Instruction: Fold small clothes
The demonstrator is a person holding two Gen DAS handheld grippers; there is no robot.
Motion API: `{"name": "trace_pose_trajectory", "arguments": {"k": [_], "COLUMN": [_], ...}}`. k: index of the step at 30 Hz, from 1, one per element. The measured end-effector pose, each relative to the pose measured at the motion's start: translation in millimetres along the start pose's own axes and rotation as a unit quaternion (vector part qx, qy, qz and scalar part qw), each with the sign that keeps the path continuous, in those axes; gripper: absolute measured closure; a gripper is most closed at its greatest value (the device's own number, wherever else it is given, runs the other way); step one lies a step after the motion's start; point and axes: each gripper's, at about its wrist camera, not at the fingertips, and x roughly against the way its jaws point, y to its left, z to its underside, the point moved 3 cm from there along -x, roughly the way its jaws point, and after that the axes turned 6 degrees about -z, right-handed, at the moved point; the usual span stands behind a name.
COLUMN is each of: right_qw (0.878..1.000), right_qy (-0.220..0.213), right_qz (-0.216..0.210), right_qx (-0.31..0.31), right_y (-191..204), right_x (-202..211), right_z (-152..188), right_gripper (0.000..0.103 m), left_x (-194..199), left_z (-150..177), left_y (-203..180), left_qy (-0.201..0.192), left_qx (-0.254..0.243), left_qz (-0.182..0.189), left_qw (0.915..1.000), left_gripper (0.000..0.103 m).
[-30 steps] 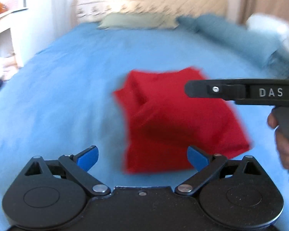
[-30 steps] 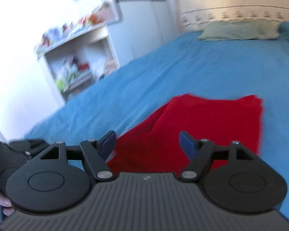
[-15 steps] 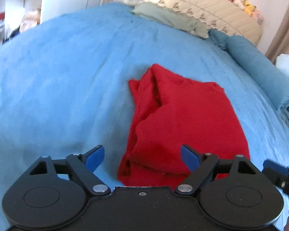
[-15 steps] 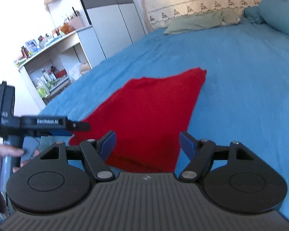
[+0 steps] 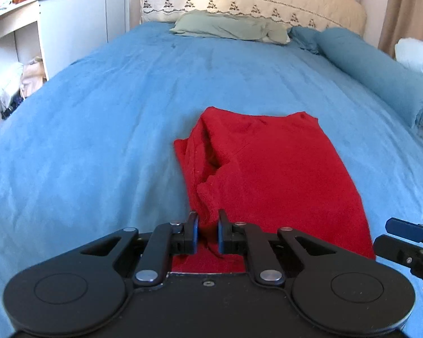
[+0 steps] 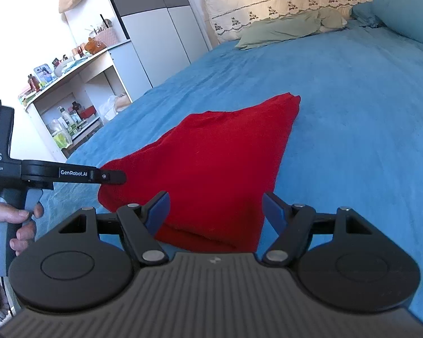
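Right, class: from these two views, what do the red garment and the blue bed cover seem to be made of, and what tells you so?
Red garment: probably a soft knit or fleece, matte, with a fuzzy nap and thick rounded folds. Blue bed cover: seemingly a short-pile plush or velvety fabric, matte, with shaded streaks across its surface. Neither fibre can be told.

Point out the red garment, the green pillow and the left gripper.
red garment (image 5: 279, 174): left wrist view, on its flat middle.
green pillow (image 5: 228, 26): left wrist view, on its top face.
left gripper (image 5: 207, 232): left wrist view, midway between the fingertips, shut on the garment's near corner.
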Motion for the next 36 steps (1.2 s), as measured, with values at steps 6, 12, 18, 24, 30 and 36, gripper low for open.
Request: {"name": "trace_pose_trajectory", "arguments": {"k": [6, 12, 18, 24, 30, 36], "right_qw": [0.992, 0.972, 0.955, 0.952, 0.961, 0.969], "right_qy": [0.033, 0.038, 0.039, 0.016, -0.022, 0.015], "right_qz": [0.061, 0.118, 0.161, 0.159, 0.135, 0.114], "right_qx": [0.105, 0.198, 0.247, 0.262, 0.241, 0.221], "right_y": [18.5, 35.2, 37.7, 40.0, 37.3, 16.4], "right_x": [-10.0, -23.7, -44.4, -41.4, -13.6, -21.1], "right_z": [18.2, 36.2, 40.0, 36.7, 31.9, 45.0], "right_gripper": [0.015, 0.017, 0.027, 0.077, 0.081, 0.079], "left_x": [6.3, 6.4, 6.4, 14.6, 32.7, 1.1], "left_z": [-1.5, -7.4, -11.7, -13.0, 6.2, 43.7], "left_y": [2.2, 11.5, 16.8, 20.6, 17.8, 21.6], "left_qy": [-0.006, 0.002, 0.008, 0.001, -0.007, 0.031], "left_qx": [0.002, 0.031, 0.054, 0.076, 0.085, 0.11], "left_qz": [0.003, 0.029, 0.048, 0.068, 0.081, 0.056], "left_qw": [1.0, 0.9991, 0.9973, 0.9948, 0.9931, 0.9918], "left_gripper": [0.09, 0.091, 0.094, 0.095, 0.096, 0.095]}}
